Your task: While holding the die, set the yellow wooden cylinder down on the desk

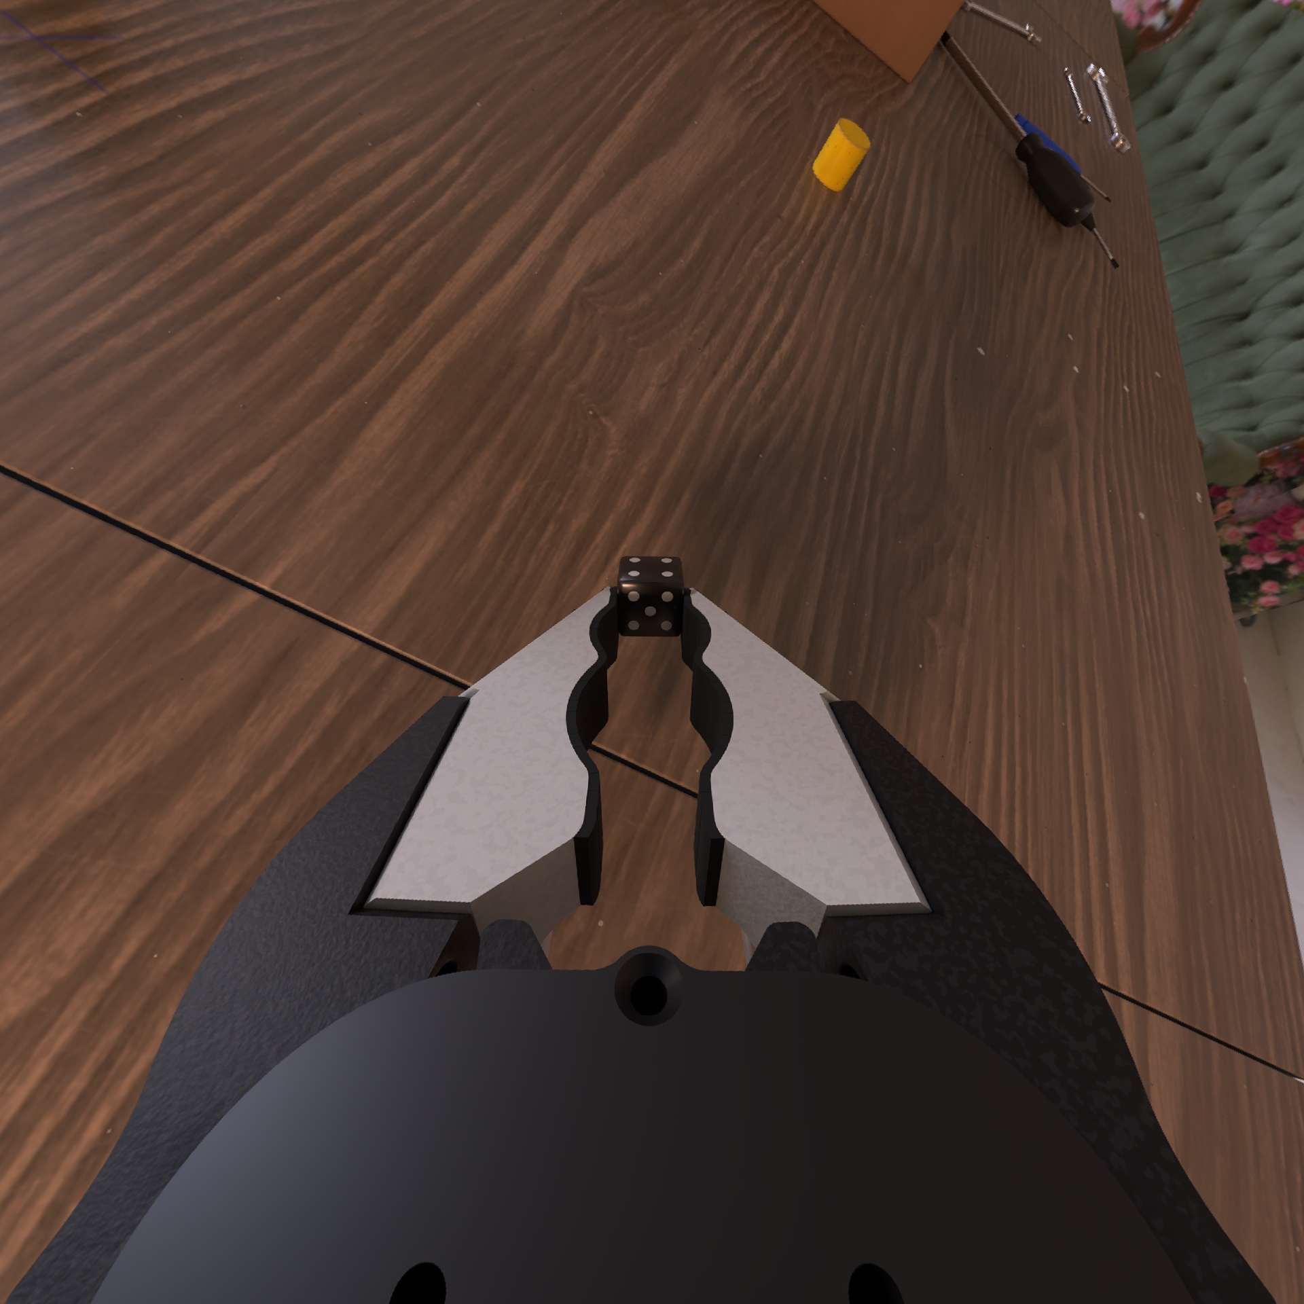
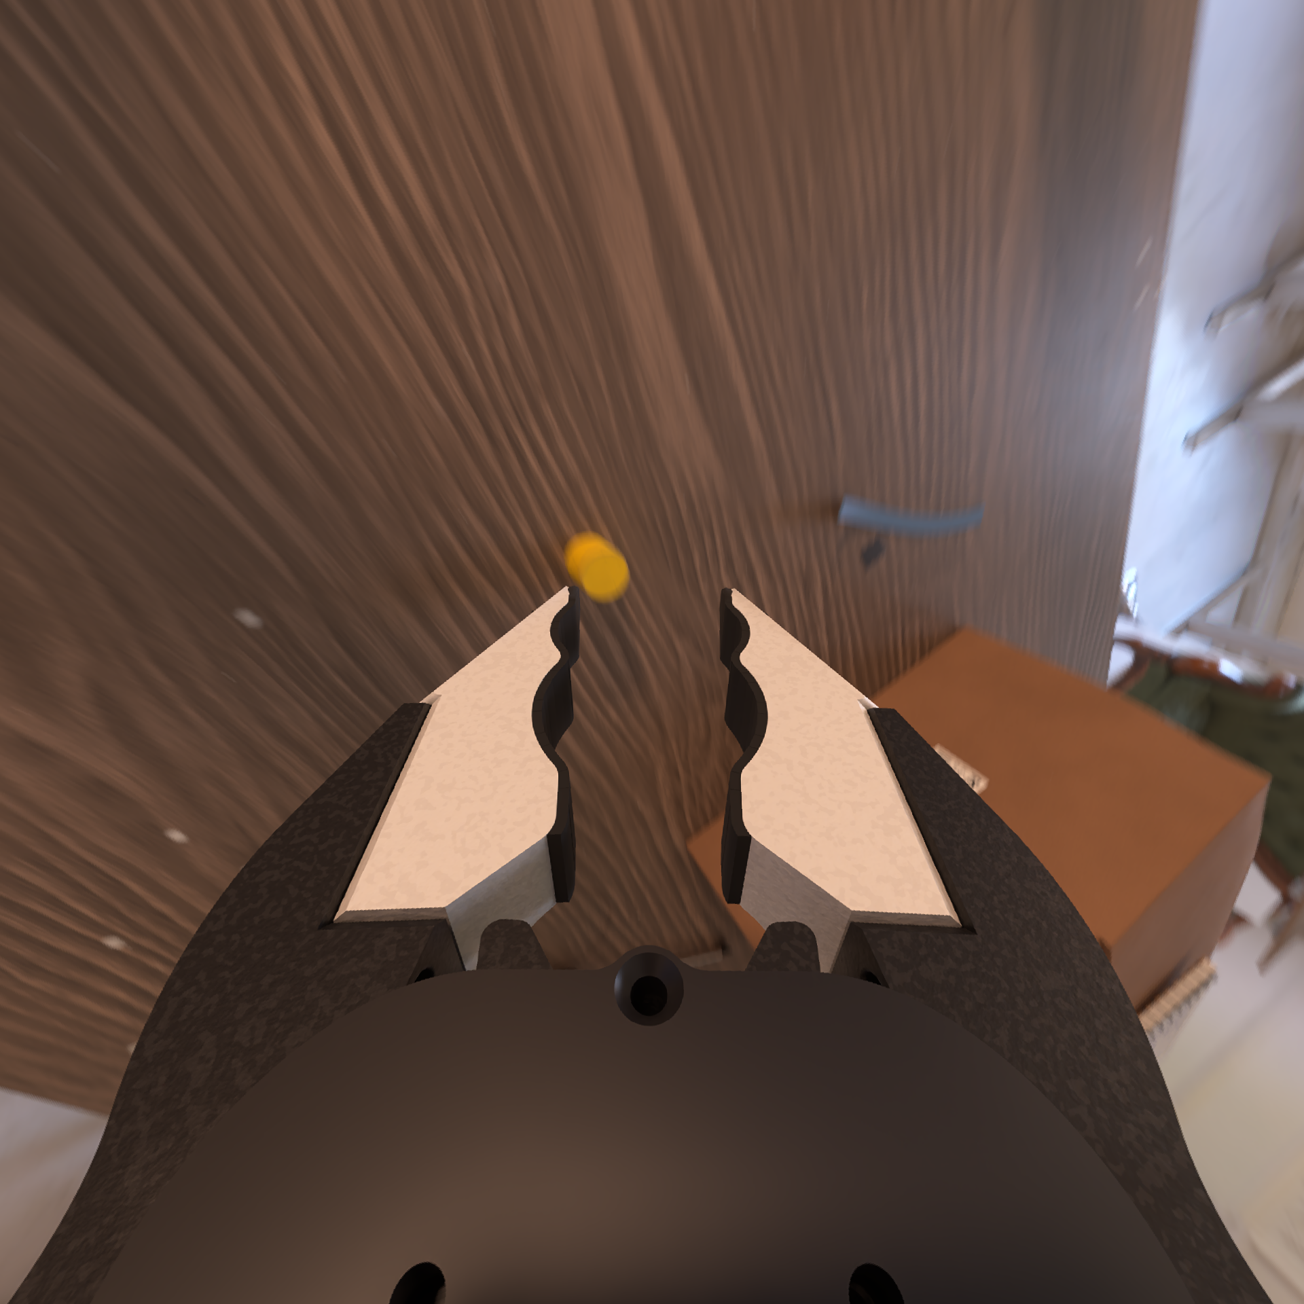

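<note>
Left tongs point(image 1: 650, 591) clamped on the small black die with white pips point(image 1: 650, 596) at the very fingertips, held above the dark brown wood-grain table point(image 1: 353, 317); die half of the job looks fine. Farther right in the left wrist view, the short yellow wooden cylinder point(image 1: 840, 154) lies on its side on the table, nothing touching it. Beyond it: black-handled screwdriver with a blue band point(image 1: 1044, 173), a few loose silver bolts point(image 1: 1097, 102) near the table edge, corner of an orange-brown box point(image 1: 896, 32) at the top. Right tongs point(image 2: 649, 591) stand apart and empty. That view is motion-blurred; the cylinder point(image 2: 597, 576) shows just past the left fingertip point(image 2: 570, 600), not between the fingers, and I can't tell if they touch. A blurred grey-blue object point(image 2: 910, 518) sits to the right, the box point(image 2: 1058, 776) below it. My read: cylinder is already down and released, so the placement is essentially done. What's left is clearing the right tongs away without nudging the cylinder, which could roll, and keeping the die gripped.
</note>
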You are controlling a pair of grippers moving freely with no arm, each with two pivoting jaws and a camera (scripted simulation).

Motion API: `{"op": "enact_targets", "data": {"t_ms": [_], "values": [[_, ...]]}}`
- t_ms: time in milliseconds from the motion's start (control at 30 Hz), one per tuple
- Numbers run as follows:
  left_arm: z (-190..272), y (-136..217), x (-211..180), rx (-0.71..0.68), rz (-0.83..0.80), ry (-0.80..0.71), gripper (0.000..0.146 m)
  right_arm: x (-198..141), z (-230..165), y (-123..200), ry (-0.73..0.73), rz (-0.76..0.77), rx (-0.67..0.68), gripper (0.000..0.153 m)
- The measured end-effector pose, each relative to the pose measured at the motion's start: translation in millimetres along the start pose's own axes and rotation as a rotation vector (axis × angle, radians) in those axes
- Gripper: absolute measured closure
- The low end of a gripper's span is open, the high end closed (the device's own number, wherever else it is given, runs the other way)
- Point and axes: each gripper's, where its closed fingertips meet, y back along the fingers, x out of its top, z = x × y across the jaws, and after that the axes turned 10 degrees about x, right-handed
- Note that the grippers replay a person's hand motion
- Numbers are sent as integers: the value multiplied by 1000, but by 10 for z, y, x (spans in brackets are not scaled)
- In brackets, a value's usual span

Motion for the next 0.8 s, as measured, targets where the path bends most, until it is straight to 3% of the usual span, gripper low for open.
{"op": "enact_targets", "data": {"t_ms": [133,233,367,500,667,800], "values": [[16,-10,10,5,3,-10,130,997,-559,251,137,278,100,115],[29,-6,11,14,2,-26,130,1670,-1058,133,241,379,241,116],[33,-1,10,21,1,-35,130,2244,-1552,-187,319,390,432,120],[32,-5,13,20,4,-35,130,2449,-1819,-511,324,319,591,122],[32,-11,17,10,3,-37,130,2499,-1889,-760,522,281,542,126],[34,-15,19,1,2,-40,130,2479,-1976,-822,784,292,510,128]]}}
